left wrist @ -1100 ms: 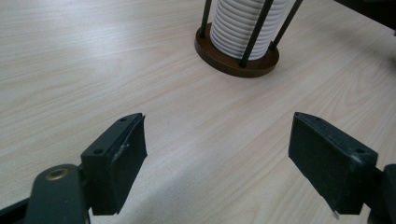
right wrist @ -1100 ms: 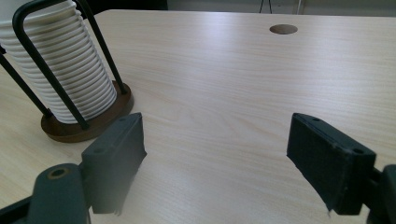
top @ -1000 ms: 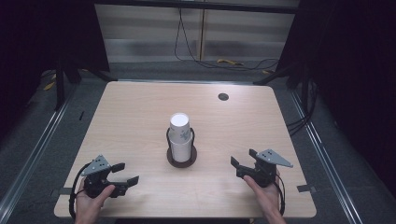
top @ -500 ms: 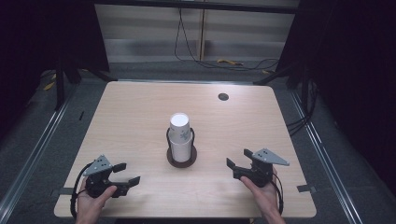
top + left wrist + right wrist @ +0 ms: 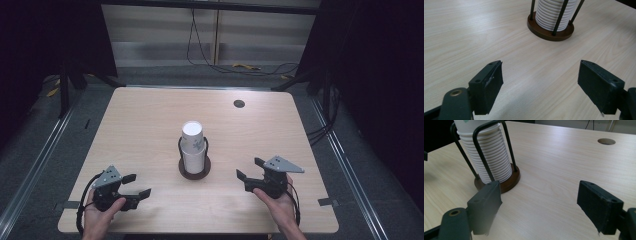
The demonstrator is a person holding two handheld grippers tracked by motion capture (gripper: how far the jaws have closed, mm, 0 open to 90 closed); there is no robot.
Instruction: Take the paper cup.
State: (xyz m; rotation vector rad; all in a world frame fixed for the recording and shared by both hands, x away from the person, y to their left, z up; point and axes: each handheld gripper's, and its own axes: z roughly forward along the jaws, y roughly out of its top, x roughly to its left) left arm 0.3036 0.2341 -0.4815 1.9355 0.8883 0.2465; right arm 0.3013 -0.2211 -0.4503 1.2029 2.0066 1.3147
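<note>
Both hands sit low near the front edge of the worktop point(image 5: 150, 120), the left gripper point(image 5: 136, 186) toward the front-left corner, the right gripper point(image 5: 248, 168) toward the front-right; this looks like the approach, nothing picked up yet. The stack of white cups point(image 5: 193, 147) stands upright in its wire holder point(image 5: 194, 169) at the worktop's middle, well apart from both grippers, so next a hand must travel in and take the top cup. The left jaws have just been closing a little and the right easing in too, yet both gape wide with only bare wood between them.
</note>
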